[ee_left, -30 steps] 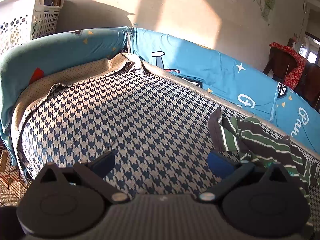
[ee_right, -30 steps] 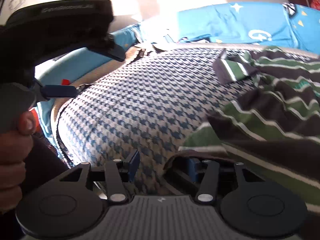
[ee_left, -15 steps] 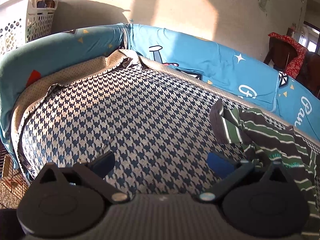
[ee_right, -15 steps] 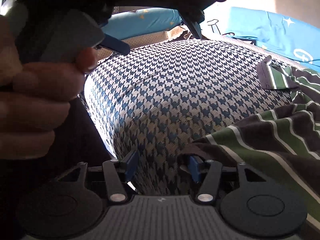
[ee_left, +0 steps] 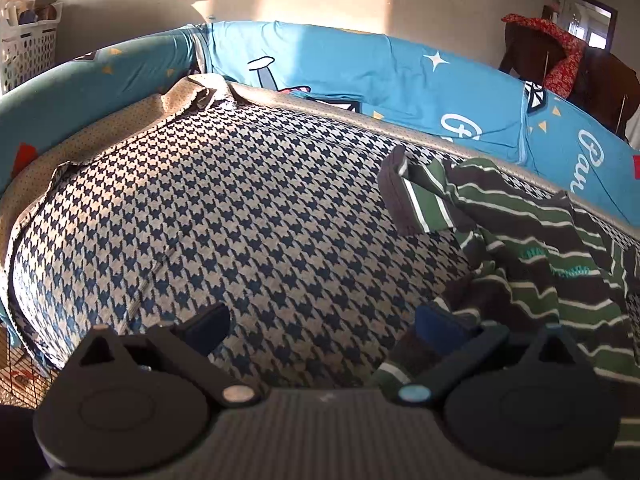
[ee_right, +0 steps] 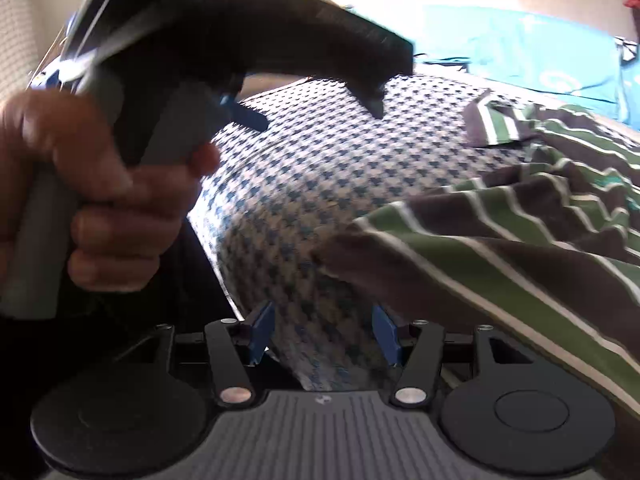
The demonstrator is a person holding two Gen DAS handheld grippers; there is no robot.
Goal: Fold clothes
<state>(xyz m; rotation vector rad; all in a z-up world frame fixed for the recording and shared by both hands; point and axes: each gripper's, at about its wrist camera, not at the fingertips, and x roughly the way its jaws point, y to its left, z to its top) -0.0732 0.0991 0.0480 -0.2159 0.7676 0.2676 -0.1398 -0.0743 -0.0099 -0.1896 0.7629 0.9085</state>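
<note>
On the cushion (ee_left: 248, 216), houndstooth in navy and cream, we list one shirt (ee_left: 532, 248), striped green, brown and white, rumpled over the right half; its collar or cuff end lies flipped up toward the cushion's middle; a near edge of it hangs at the front by both grippers. Behind the cushion, we note a blue cover (ee_left: 400, 76) with white stars and lettering; at far left, a white basket (ee_left: 24, 52); at far right, a dark chair (ee_left: 600, 76) draped in red cloth.

Left gripper (ee_left: 322, 322): we hold it low over the cushion's front, jaws spread wide, nothing pinched; the shirt's edge sits just beside its right finger, and we cannot tell whether they touch. From the right wrist view, a hand (ee_right: 100, 200) wraps its grey handle.

Right gripper (ee_right: 322, 336): jaws parted about halfway, nothing pinched; bare cushion shows between the blue pads; the shirt's hem lies just above and right of the right pad.
</note>
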